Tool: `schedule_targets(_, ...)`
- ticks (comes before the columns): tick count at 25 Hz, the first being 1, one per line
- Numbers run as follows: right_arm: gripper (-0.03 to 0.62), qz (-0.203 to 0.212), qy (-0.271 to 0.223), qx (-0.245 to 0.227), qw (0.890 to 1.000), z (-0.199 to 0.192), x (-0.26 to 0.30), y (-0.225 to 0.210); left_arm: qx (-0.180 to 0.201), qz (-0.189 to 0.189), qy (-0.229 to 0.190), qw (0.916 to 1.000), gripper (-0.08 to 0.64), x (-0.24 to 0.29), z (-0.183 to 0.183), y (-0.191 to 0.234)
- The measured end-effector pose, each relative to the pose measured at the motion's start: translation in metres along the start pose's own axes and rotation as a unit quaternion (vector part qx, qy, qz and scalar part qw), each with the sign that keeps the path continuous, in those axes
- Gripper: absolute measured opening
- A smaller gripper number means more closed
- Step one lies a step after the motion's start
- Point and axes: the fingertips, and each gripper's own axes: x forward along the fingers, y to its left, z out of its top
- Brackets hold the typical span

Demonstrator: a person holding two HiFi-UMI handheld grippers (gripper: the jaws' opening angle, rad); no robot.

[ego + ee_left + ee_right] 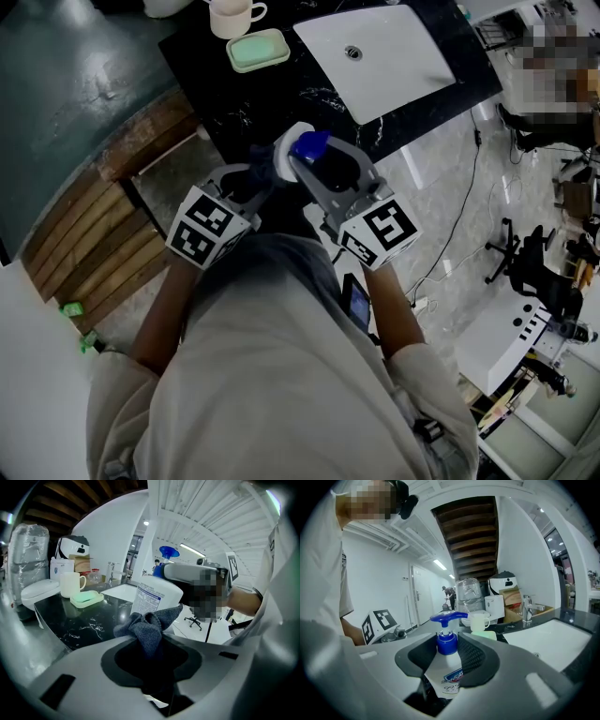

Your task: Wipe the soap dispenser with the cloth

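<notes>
Clamping a bunched grey cloth [149, 626], the left tongs [150, 646] hold it against the white body of the soap dispenser [157, 596]; the right tongs [449, 651] are closed on that bottle just under its blue pump [448, 617]. Both are held up near the front edge of the black tabletop [281, 94]; a green soap dish [258, 50] sits farther back.

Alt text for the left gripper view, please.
The left gripper has its jaws shut on a bunched grey cloth, right at a white soap dispenser held by the right gripper. Behind: a black counter with a cream mug and green soap dish.
</notes>
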Motion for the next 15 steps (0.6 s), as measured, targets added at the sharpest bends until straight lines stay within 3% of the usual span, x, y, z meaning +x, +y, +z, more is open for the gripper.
schedule_targets(11, 0.129, 0.003, 0.002, -0.007, 1.000, 0.000, 0.004, 0.004, -0.016, -0.007, 0.014, 0.9997, 0.101, 0.010, -0.012, 0.005)
schedule_targets(15, 0.129, 0.001, 0.002, -0.006, 1.000, 0.000, 0.004, 0.004, 0.004, -0.001, 0.014, 0.9999, 0.101, 0.012, -0.012, 0.007)
